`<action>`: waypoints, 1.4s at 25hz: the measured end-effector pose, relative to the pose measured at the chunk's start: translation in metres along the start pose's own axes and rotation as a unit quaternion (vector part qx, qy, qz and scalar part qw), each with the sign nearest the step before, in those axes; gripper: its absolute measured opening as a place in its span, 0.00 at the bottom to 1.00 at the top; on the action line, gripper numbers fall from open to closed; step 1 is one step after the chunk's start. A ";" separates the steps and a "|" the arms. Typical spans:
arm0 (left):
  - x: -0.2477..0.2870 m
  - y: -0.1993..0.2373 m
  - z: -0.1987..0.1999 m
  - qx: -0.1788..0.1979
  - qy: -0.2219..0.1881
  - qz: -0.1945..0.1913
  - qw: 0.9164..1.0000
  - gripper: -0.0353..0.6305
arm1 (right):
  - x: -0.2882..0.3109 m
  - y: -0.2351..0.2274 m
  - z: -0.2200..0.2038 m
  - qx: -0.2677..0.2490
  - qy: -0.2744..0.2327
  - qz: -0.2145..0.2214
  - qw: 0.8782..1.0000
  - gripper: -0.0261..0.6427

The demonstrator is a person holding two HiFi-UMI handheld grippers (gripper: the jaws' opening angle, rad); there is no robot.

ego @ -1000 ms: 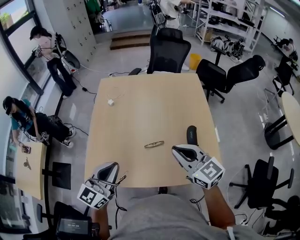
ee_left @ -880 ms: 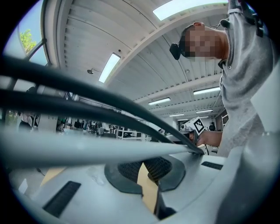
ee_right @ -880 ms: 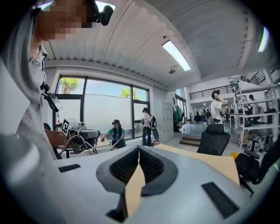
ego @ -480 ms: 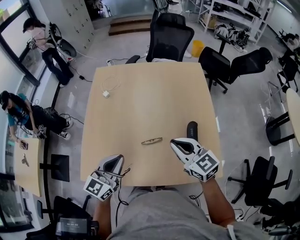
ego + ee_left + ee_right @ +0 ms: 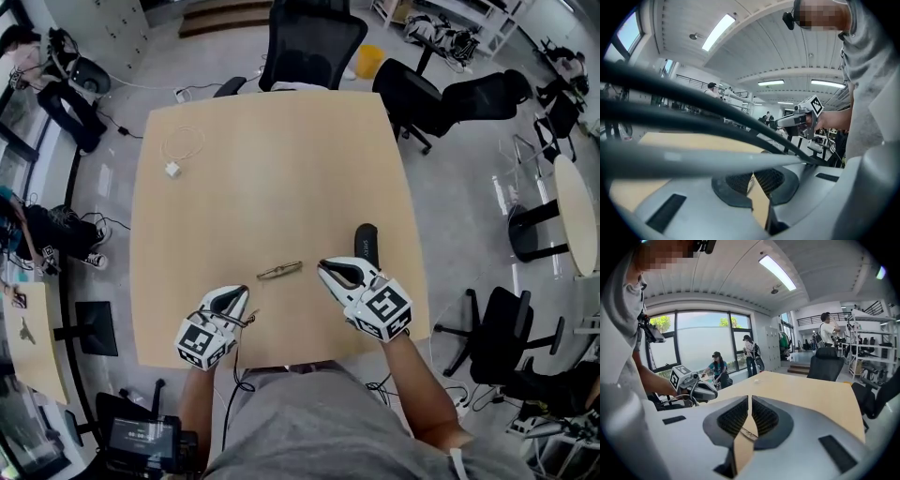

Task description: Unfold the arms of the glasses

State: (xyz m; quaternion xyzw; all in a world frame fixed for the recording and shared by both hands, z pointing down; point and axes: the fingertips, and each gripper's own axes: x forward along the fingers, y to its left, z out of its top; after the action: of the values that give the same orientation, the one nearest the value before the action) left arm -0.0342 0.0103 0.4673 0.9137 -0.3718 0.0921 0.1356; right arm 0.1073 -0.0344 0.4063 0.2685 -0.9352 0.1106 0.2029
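Note:
The folded glasses (image 5: 279, 270) lie flat on the light wooden table (image 5: 272, 169), towards its near edge, thin and dark-rimmed. My left gripper (image 5: 242, 293) is low over the table just left of and nearer than them, jaws shut and empty. My right gripper (image 5: 325, 269) is just right of the glasses, also shut with nothing in it. In the right gripper view a short piece of the glasses (image 5: 749, 433) shows on the table below the closed fingertips, and the left gripper (image 5: 693, 386) appears at the left. The left gripper view shows the right gripper (image 5: 799, 120) beyond dark cables.
A black oblong object (image 5: 366, 246) lies on the table right behind the right gripper. A white charger with a coiled cable (image 5: 174, 169) sits at the far left of the table. Black office chairs (image 5: 314, 47) stand beyond the far edge and at the right.
Both grippers have dropped towards the table and closed in on the glasses from either side. The head view has tilted further down. The glasses have not moved.

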 end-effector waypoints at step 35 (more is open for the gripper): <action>0.076 0.038 -0.156 0.009 0.197 -0.084 0.977 0.10 | 0.128 -0.029 -0.192 -0.050 0.243 0.048 0.968 0.06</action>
State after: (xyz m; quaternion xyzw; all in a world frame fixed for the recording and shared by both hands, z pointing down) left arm -0.0177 -0.0163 0.6425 0.9068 -0.2591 0.2621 0.2047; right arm 0.0860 -0.0562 0.6369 0.1779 -0.8742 0.1355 0.4311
